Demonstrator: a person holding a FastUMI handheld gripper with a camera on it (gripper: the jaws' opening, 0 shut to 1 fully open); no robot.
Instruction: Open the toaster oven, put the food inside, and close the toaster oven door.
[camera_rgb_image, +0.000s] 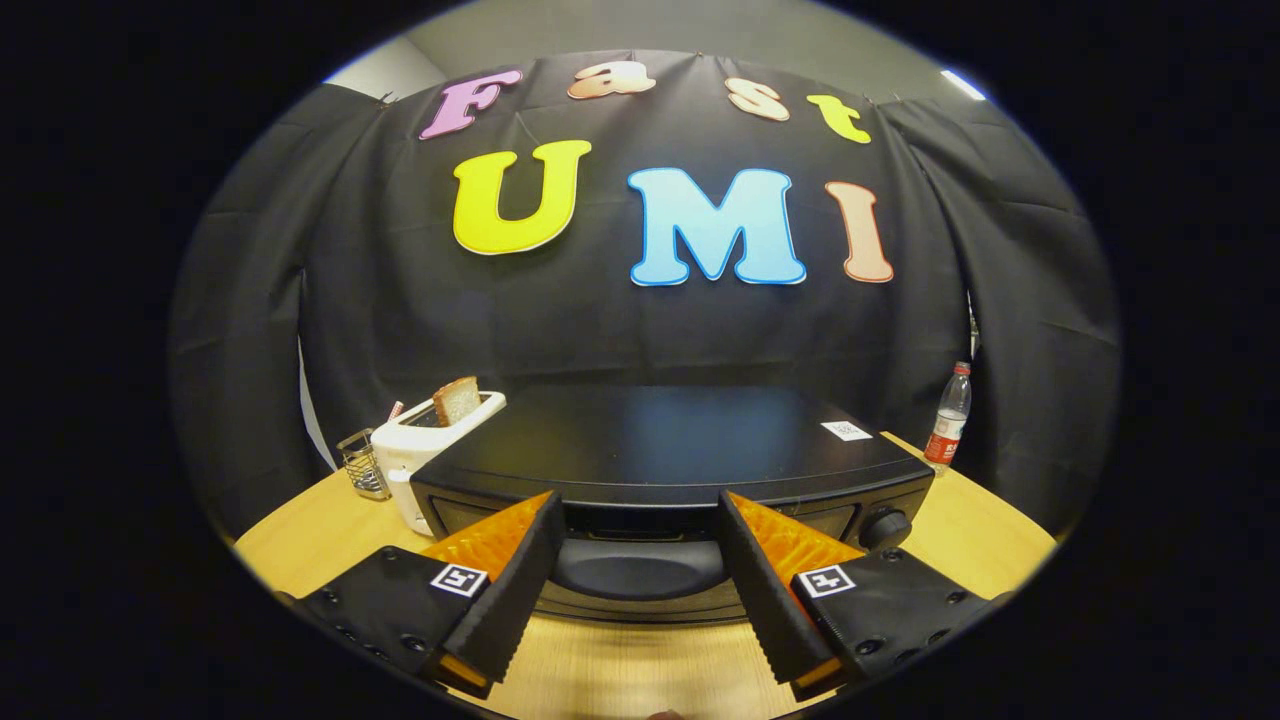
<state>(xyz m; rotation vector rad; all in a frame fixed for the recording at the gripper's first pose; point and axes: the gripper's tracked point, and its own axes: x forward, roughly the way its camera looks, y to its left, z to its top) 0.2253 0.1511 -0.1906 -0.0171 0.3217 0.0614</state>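
On the counter (300, 540), a wire cup (362, 465) stands beside a white toaster (415, 455) holding bread (457, 400). My fingers (640, 520) gape wide, empty, straddling the closed toaster oven (670, 450) door just ahead. A bottle (948, 420) stands behind its far corner.

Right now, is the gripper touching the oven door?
Cannot tell. In the gripper view the open gripper frames the oven door handle, and its fingertips overlap the oven front, so no gap or contact shows plainly.
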